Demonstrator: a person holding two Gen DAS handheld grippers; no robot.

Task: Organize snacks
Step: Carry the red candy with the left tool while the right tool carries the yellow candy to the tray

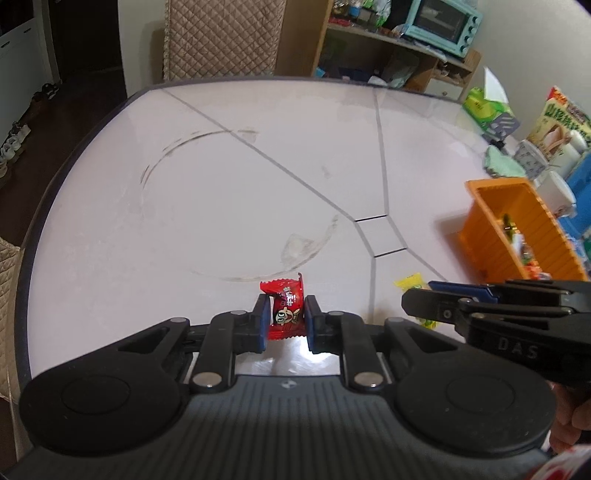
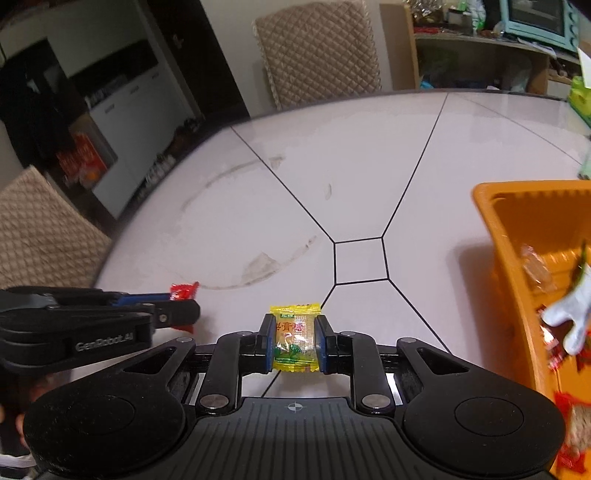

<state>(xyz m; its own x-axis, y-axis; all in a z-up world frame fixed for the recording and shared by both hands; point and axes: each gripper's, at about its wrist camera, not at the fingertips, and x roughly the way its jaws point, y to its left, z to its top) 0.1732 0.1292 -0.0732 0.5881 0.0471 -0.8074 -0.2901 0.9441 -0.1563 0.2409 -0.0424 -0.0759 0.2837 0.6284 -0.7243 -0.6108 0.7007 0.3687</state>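
Note:
My left gripper (image 1: 286,317) is shut on a red candy packet (image 1: 286,308) with a cartoon face, held just above the white table (image 1: 221,184). My right gripper (image 2: 294,338) is shut on a yellow candy packet (image 2: 295,338). In the left wrist view the right gripper (image 1: 417,295) reaches in from the right with the yellow packet (image 1: 410,282) showing behind it. In the right wrist view the left gripper (image 2: 184,306) shows at the left with the red packet (image 2: 183,291). An orange basket (image 2: 517,258) with several snacks stands to the right; it also shows in the left wrist view (image 1: 491,229).
Ring-shaped stains (image 1: 207,177) mark the table. At the far right edge stand a green tissue pack (image 1: 484,107), a snack bag (image 1: 561,122), cups and a blue box. Padded chairs (image 2: 317,51) stand round the table. A shelf with a toaster oven (image 1: 443,26) is behind.

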